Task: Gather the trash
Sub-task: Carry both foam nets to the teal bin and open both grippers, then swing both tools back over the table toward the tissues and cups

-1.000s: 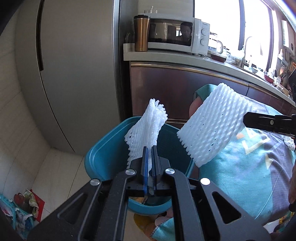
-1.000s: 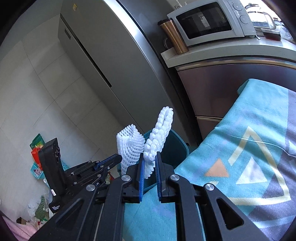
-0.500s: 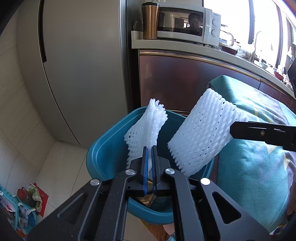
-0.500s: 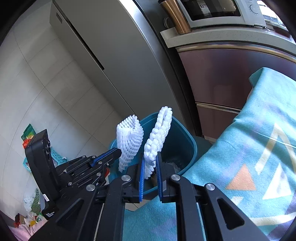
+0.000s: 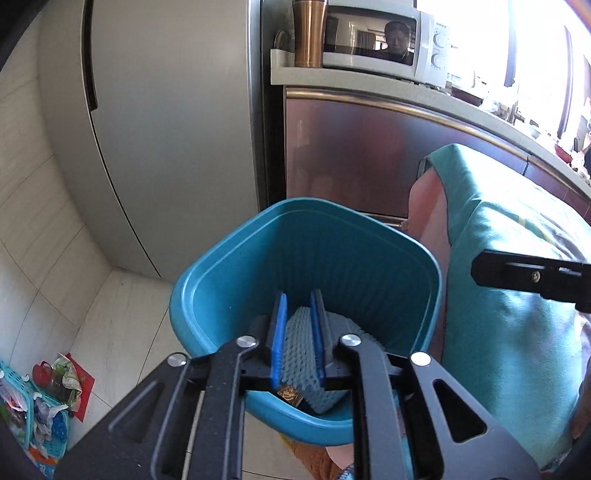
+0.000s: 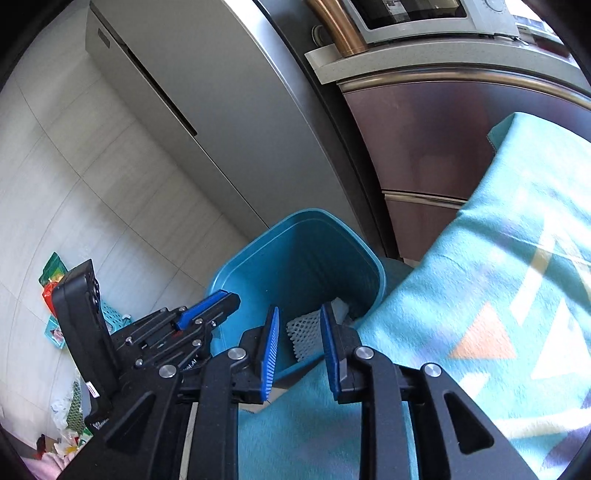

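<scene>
A teal trash bin [image 5: 207, 280] stands on the floor beside the blanket-covered surface; it also shows in the right wrist view [image 6: 258, 254]. White foam nets [image 5: 299, 354] lie inside it, also seen in the right wrist view [image 6: 304, 332]. My left gripper [image 5: 299, 306] is open and empty just above the bin's near rim. My right gripper [image 6: 299, 317] is open and empty over the bin's right side. A small brown wrapper [image 5: 290, 393] lies in the bin bottom.
A grey fridge [image 5: 166, 129] and a steel cabinet [image 5: 351, 155] stand behind the bin. A microwave [image 5: 376, 40] and copper tumbler [image 5: 308, 33] sit on the counter. A teal patterned blanket [image 6: 498, 295] lies to the right. A basket with clutter [image 5: 33, 406] sits on the floor at left.
Both grippers opened and let go of their white foam nets, which dropped into the bin. Both grippers moved closer to the bin.
</scene>
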Tool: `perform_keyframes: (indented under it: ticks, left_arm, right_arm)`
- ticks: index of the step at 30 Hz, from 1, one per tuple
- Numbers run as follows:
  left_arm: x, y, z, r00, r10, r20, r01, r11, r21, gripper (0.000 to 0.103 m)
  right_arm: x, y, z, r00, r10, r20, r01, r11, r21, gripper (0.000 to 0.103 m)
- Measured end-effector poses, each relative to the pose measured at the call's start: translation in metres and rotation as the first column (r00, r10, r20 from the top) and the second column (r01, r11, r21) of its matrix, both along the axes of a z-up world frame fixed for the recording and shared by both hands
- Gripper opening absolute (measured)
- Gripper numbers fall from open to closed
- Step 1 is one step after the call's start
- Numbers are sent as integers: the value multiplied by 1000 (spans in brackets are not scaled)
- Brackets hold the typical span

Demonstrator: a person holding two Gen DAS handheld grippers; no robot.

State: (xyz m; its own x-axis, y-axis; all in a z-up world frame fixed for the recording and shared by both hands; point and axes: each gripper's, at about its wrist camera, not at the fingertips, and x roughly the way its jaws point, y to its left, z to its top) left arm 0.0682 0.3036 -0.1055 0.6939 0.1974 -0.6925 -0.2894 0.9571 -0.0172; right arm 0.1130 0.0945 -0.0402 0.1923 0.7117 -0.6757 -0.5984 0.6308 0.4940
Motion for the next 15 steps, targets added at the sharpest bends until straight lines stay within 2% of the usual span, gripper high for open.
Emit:
perform_keyframes:
  ticks: [3, 6, 9, 15]
  left_arm:
    - [-8, -5, 8, 999, -14, 31, 15, 1000, -1, 21]
    - [-16, -18, 20, 996, -54, 74, 55, 998, -5, 33]
    - [-23, -35, 33, 987, -113, 112, 114, 993, -10, 35]
    - [-28, -88, 54, 946, -271, 177, 279, 960, -21, 43]
  right_arm:
    - [-8, -13, 6, 1000, -7, 21, 7, 1000, 16, 22]
    - [-18, -30, 17, 998, -15, 61, 13, 999, 31, 26]
    - [-28, -52, 29, 994, -34, 108, 30, 999, 43, 30]
    - [-50, -117, 50, 976, -127, 177, 116, 991, 74, 36]
